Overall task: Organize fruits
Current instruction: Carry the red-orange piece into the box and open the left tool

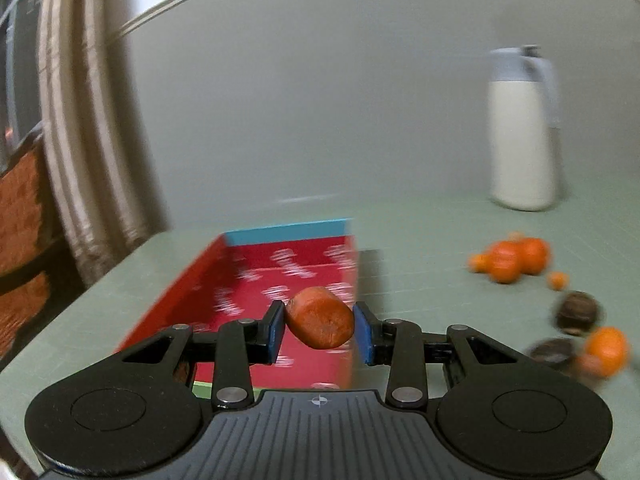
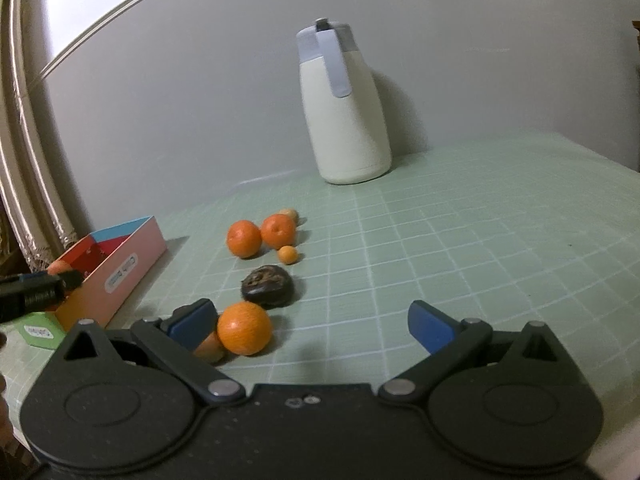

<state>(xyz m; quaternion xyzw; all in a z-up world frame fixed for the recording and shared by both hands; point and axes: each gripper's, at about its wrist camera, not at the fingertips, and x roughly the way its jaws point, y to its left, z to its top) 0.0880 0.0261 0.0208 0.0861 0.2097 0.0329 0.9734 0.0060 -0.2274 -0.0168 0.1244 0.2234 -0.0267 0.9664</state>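
My left gripper (image 1: pixel 319 326) is shut on an orange-red fruit (image 1: pixel 320 317) and holds it above the red box (image 1: pixel 256 280). The box also shows in the right wrist view (image 2: pixel 120 268), with the left gripper (image 2: pixel 36 290) over its near end. My right gripper (image 2: pixel 310 326) is open, low over the green mat. An orange (image 2: pixel 244 328) lies just inside its left finger (image 2: pixel 192 322), with another fruit (image 2: pixel 210 348) partly hidden behind that finger. A dark brown fruit (image 2: pixel 268 286), two oranges (image 2: pixel 244 239) (image 2: pixel 278 230) and a small orange fruit (image 2: pixel 288 255) lie farther off.
A cream jug with a grey-blue lid (image 2: pixel 344 108) stands at the back of the mat near the wall; it also shows in the left wrist view (image 1: pixel 524 128). A curtain (image 1: pixel 80 120) hangs at the left. The green gridded mat (image 2: pixel 480 260) stretches to the right.
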